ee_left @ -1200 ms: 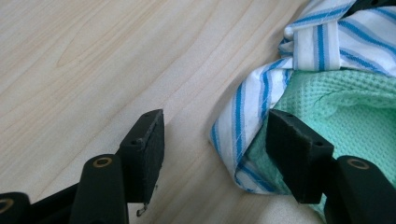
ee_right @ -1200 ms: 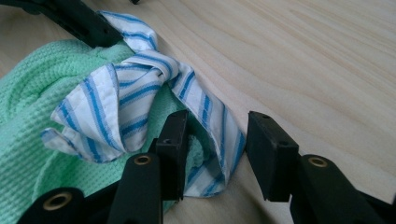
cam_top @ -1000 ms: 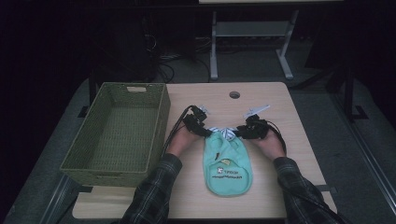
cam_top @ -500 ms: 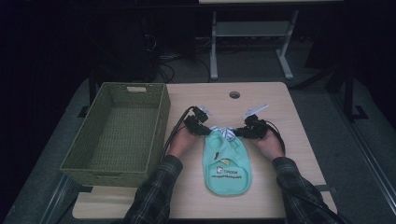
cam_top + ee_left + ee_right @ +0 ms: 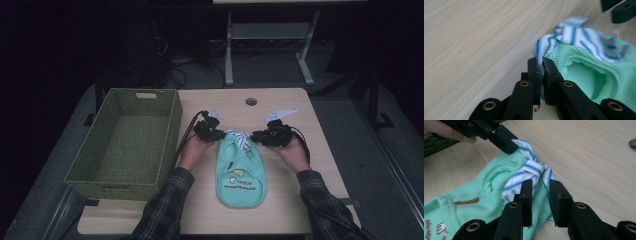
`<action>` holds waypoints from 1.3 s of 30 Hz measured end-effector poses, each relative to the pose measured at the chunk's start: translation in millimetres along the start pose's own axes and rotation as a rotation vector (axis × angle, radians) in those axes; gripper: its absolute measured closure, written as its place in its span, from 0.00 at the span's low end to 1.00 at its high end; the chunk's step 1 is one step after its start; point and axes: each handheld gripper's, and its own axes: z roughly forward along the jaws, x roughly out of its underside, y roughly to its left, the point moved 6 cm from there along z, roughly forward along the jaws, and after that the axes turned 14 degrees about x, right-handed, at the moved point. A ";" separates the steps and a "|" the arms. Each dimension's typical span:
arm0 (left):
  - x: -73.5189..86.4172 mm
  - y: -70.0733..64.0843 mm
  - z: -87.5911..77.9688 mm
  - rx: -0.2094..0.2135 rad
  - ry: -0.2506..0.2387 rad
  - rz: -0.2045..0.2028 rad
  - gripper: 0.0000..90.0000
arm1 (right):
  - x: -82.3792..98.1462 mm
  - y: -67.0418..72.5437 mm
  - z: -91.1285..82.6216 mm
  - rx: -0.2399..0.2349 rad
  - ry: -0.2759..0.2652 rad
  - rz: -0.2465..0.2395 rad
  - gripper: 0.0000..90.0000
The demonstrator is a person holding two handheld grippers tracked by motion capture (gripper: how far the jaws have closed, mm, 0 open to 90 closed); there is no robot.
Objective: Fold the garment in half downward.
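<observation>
Wood tabletop (image 5: pixel 280 210), frame centre: left gripper (image 5: pixel 541 72) has clamped the green bib's (image 5: pixel 240 172) striped strap (image 5: pixel 534 170), while right gripper (image 5: pixel 541 195) jaws reopened around it, unclamped.

The table (image 5: pixel 280 200) looks like pale wood, smooth, with fine grain lines and a soft shine. The bib (image 5: pixel 240 172) is green cloth with a bumpy, waffle-like weave, and it looks matt and soft. Its strap (image 5: pixel 531 173) is thin white cloth with blue stripes, smoother than the green part and crumpled. The basket (image 5: pixel 125 145) is woven from rough, dull green strands. The fingers (image 5: pixel 534 72) of the left gripper (image 5: pixel 541 67) look like hard black plastic, matt, with small shiny brass-coloured metal rings. The person's sleeve (image 5: pixel 165 210) is checked cloth.
</observation>
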 end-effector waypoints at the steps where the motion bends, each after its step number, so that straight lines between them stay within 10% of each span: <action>1: -0.7 0.4 -1.4 -0.001 -0.006 0.002 0.95 | -1.8 0.1 -2.7 0.002 -0.009 -0.011 0.80; 7: -5.1 -0.2 -6.0 -0.010 -0.054 -0.010 0.95 | -5.9 17.8 -13.5 -0.071 -0.017 -0.044 1.00; 20: -10.4 -3.7 -14.8 -0.012 -0.102 -0.014 0.95 | 19.4 60.6 19.5 -0.171 0.074 -0.092 1.00; 39: -22.7 -41.0 -48.4 0.026 -0.194 0.065 0.95 | 26.4 42.5 40.8 -0.045 0.110 -0.113 1.00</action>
